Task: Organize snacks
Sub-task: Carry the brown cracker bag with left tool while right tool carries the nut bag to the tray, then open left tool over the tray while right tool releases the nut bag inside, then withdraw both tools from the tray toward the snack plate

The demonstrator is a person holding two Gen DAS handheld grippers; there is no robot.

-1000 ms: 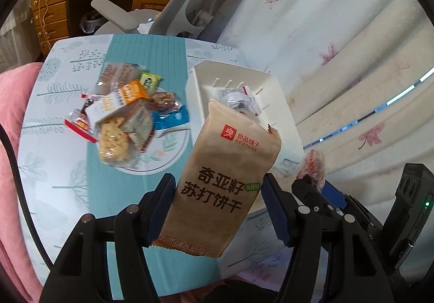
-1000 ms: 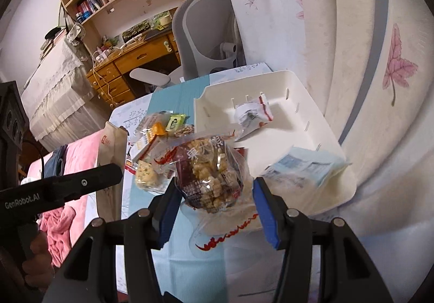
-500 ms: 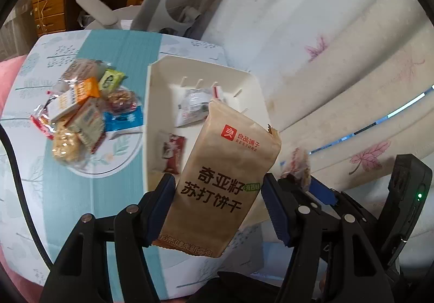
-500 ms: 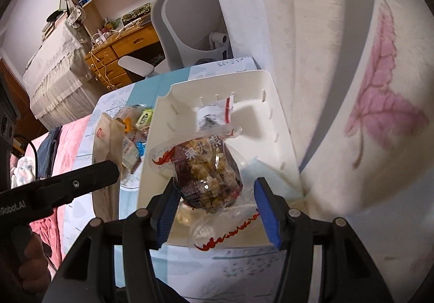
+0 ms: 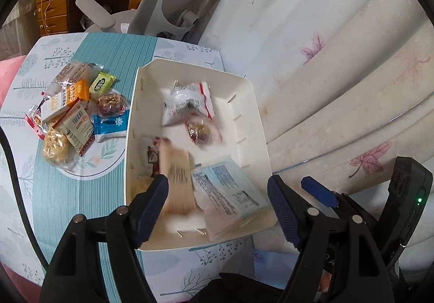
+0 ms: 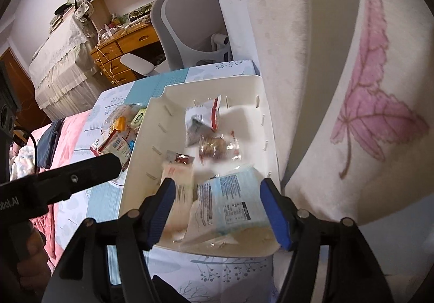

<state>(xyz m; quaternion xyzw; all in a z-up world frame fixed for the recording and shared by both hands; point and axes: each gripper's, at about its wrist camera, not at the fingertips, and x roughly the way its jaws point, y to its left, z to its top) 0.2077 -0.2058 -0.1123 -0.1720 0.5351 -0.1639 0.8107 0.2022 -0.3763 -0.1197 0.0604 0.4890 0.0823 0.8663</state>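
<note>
The right gripper (image 6: 217, 194) has just been opening, nothing pinched, above the white plastic bin (image 6: 267, 124) of snack packets.

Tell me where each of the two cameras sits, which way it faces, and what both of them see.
Left wrist: on the left gripper, angled down at the white bin and the snack pile on the table; its own open fingers show.
Right wrist: on the right gripper, angled down into the same bin; its own open fingers show, plus the left gripper and a hand.
Shared: bin, brown cracker pack, grey chair.
</note>
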